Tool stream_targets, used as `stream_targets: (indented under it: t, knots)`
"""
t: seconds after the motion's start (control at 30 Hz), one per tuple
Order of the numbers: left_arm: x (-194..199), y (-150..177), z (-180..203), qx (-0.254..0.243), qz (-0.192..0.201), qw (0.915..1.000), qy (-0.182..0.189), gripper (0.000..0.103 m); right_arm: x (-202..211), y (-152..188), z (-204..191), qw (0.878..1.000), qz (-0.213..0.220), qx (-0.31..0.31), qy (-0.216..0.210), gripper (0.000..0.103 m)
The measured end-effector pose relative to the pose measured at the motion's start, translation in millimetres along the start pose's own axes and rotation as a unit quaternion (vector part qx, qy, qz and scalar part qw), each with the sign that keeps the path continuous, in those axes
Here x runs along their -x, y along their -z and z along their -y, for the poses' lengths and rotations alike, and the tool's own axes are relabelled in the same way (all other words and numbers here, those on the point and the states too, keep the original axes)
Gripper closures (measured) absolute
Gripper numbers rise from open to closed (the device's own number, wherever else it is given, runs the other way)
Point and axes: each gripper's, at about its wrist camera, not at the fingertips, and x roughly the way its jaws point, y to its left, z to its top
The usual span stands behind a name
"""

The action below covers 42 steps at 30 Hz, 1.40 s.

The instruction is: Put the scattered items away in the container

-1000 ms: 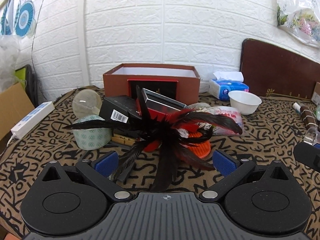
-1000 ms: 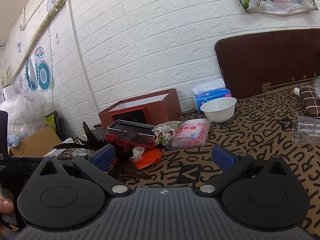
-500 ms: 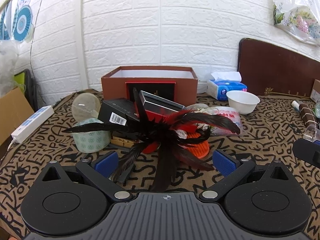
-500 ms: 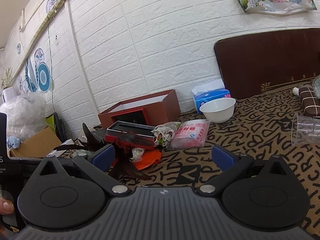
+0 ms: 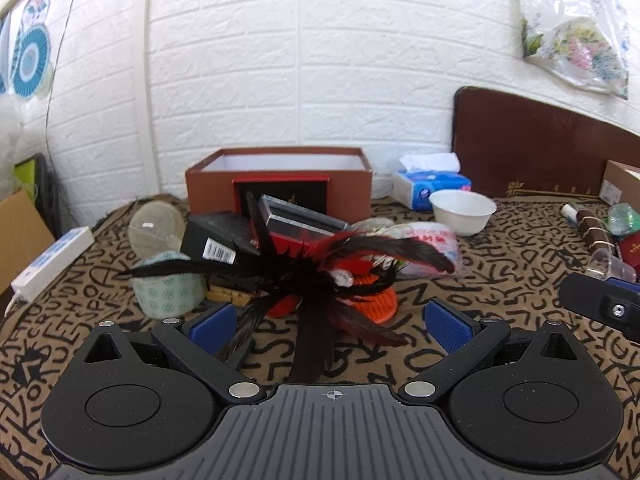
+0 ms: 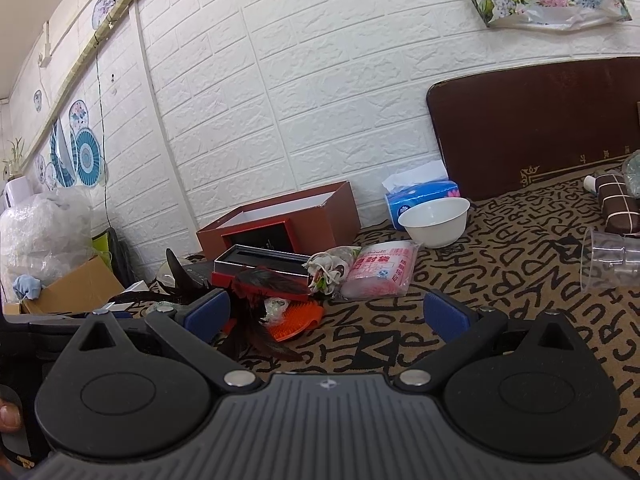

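An open red-brown box (image 5: 280, 184) stands at the back against the wall; it also shows in the right wrist view (image 6: 304, 220). In front of it lies a pile: a black and red feather piece (image 5: 312, 276), an orange brush (image 5: 376, 300), a black box with a barcode (image 5: 216, 240), a red and black case (image 5: 300, 224), a pink packet (image 5: 436, 244) and a green patterned roll (image 5: 168, 288). My left gripper (image 5: 332, 322) is open and empty, just short of the feathers. My right gripper (image 6: 328, 314) is open and empty, right of the pile.
A white bowl (image 5: 462, 210) and a blue tissue pack (image 5: 430, 184) sit at the back right. A clear cup (image 6: 612, 260) and a brown striped roll (image 6: 620, 204) lie at the far right. A white power strip (image 5: 52, 258) lies at the left edge.
Both views have barely shifted. The left gripper has drawn back very slightly from the pile. Nothing was picked up.
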Motion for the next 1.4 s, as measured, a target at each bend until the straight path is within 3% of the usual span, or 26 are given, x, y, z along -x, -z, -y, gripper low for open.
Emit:
stream_targets:
  t: [0.2,0.63,1.4]
  knots:
    - [11.3,-0.2,5.2,-0.014,0.021,0.9990,0.037,0.000,0.7,0.0,-1.0,1.000,0.001,0.002,-0.001,0.001]
    - [23.6,1.7,12.2,-0.044,0.044,0.9979,0.020,0.000,3.9,-1.5,-1.8,1.000,0.006,0.001,-0.002,0.001]
    - [23.2,2.7,3.6,-0.026,0.038,0.9983,0.034,0.000,4.2,-0.4,-7.0,1.000,0.003,0.005,-0.006,0.001]
